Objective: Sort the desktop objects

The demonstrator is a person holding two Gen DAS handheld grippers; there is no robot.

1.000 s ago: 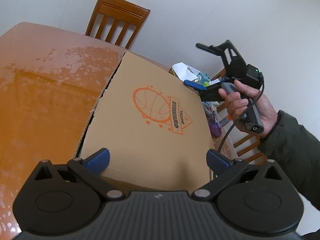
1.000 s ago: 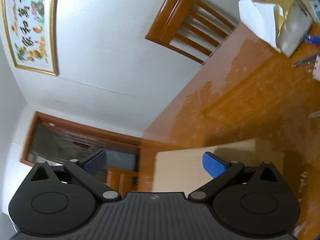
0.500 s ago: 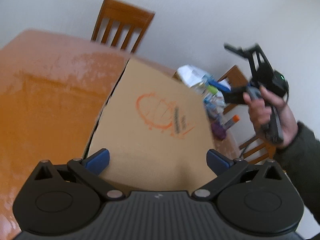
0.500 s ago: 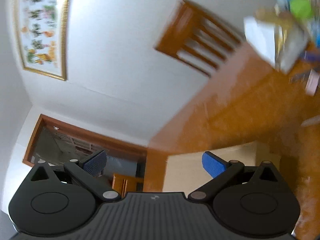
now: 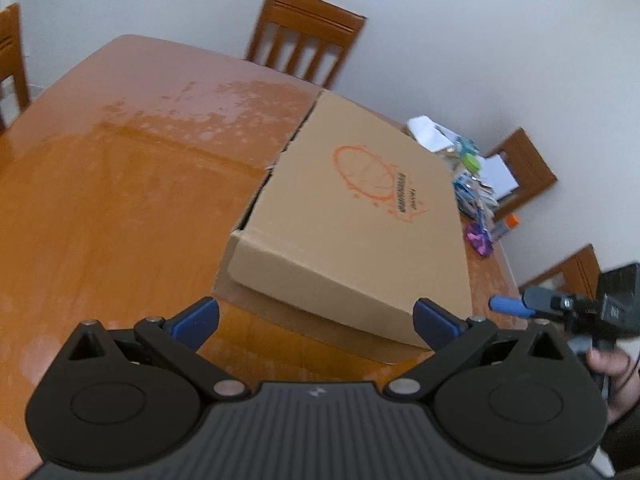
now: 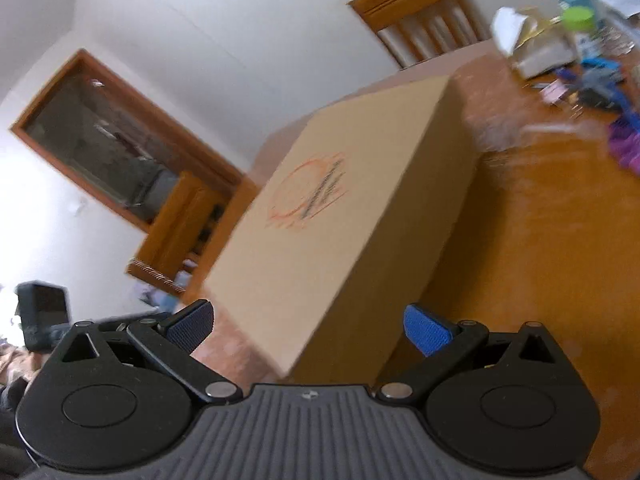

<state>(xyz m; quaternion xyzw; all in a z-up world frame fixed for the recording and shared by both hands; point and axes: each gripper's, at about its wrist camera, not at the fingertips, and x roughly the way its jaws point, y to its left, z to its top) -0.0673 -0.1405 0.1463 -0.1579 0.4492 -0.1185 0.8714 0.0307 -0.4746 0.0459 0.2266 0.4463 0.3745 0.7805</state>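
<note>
**Cardboard box flat on table, both grippers spread and empty**

The cardboard box (image 5: 352, 216) lies flat on the orange-brown wooden table (image 5: 120, 184), lid face up. In the left wrist view its long axis runs from the near edge, just ahead of the gripper, away toward the far right corner of the table. The lid carries an orange circular emblem (image 5: 366, 174) with a line of dark lettering beside it; the lettering is too blurred to read. The left side of the box shows a gap at the flap seam.

The left gripper (image 5: 316, 318) has its blue-padded fingers spread wide, holding nothing, just short of the box's near edge. The right gripper (image 6: 308, 326) is likewise spread wide and empty, facing the box's near corner; this view is motion-blurred.

A pile of small desktop items (image 5: 472, 192) sits beyond the box's far right side, near the table edge. A wooden chair (image 5: 304, 36) stands behind the table. A hand (image 5: 612, 364) holds the right gripper's handle at the right border of the left wrist view.
</note>
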